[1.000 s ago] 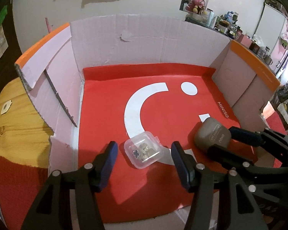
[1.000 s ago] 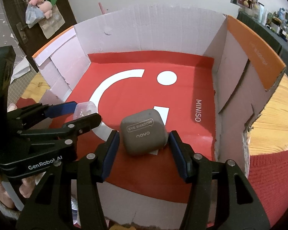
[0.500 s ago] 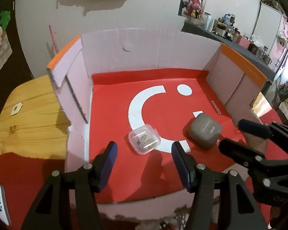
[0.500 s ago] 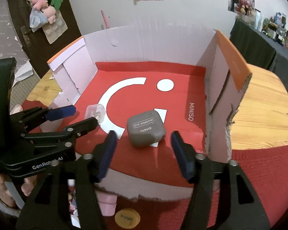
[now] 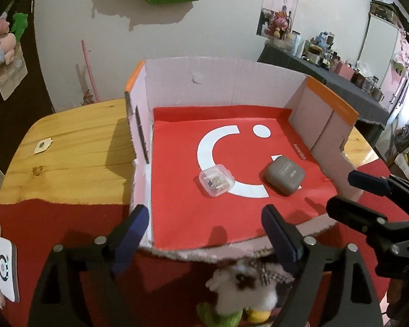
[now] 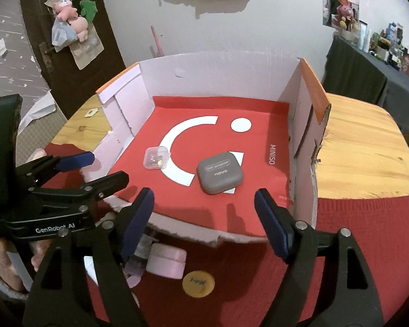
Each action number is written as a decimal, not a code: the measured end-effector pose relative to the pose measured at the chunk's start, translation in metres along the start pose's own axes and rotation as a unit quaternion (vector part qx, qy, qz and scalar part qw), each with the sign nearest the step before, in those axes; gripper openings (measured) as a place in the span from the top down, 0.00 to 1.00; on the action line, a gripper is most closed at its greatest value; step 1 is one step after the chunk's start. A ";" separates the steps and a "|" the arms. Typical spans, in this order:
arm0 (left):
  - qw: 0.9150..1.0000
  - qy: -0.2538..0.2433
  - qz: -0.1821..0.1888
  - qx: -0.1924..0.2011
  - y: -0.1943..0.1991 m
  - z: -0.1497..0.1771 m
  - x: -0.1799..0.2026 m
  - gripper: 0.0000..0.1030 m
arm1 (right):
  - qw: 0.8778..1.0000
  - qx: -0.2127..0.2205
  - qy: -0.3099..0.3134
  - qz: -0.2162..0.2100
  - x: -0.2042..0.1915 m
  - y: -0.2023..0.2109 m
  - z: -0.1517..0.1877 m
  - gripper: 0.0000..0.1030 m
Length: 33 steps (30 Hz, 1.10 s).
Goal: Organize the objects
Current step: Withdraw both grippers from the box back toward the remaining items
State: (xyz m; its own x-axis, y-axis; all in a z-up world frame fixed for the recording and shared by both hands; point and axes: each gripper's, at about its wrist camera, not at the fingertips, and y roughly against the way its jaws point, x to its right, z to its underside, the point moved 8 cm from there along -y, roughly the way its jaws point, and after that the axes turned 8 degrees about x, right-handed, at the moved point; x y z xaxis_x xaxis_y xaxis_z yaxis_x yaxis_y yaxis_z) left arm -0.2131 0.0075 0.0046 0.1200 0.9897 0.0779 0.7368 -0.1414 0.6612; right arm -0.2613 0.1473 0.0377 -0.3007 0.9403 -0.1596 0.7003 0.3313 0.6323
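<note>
The wooden tabletop (image 6: 368, 147), partly covered by a red cloth (image 6: 340, 245), carries an open cardboard box (image 5: 226, 81) with pale inner walls, orange-topped side flaps and a torn front edge. A red sheet (image 5: 182, 212) with a white curved mark and a white dot lines the floor of the box.

Inside the box, toward its front, a grey rounded case (image 6: 219, 173) lies flat on the red sheet, on the side nearer the box's right wall. A small clear plastic case (image 6: 156, 157) with little bits inside lies flat beside it, toward the box's left wall; the two are apart, with a band of the white mark between them.

Outside the box, just before its torn front edge, a pink rounded case (image 6: 166, 263) and a yellow disc (image 6: 198, 283) lie on the cloth, and a plush toy (image 5: 240, 288) shows in the left wrist view.

The left gripper (image 5: 204, 234) hovers over the box's front edge, its blue-padded fingers (image 5: 131, 231) spreading wider with nothing between them. The right gripper (image 6: 203, 215) hangs at the same edge, its fingers (image 6: 270, 218) also parting, clear of the grey case and holding nothing.
</note>
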 end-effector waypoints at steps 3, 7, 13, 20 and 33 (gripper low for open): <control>1.000 0.002 0.000 0.006 0.008 0.002 -0.002 0.11 | 1.000 0.004 0.000 -0.003 -0.004 0.006 0.003 0.22; 1.000 0.002 -0.005 0.014 0.017 0.006 -0.005 0.10 | 1.000 0.009 -0.002 -0.004 -0.008 0.013 0.006 0.18; 1.000 0.004 -0.005 0.021 0.029 0.013 -0.003 0.01 | 1.000 0.014 0.002 -0.001 -0.013 0.023 0.012 0.17; 0.999 -0.017 -0.015 0.026 0.038 0.022 0.004 0.00 | 1.000 0.019 0.001 -0.002 -0.015 0.034 0.020 0.10; 1.000 -0.002 -0.006 0.016 0.046 0.041 0.004 0.00 | 0.999 0.027 0.012 0.021 -0.018 0.050 0.035 0.06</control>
State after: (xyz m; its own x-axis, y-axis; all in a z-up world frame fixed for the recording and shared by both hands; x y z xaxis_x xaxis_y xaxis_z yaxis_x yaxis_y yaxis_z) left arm -0.1514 0.0036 0.0051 0.1139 0.9913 0.0665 0.7593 -0.1300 0.6376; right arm -0.1977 0.1497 0.0457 -0.2851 0.9517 -0.1143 0.7465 0.2953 0.5963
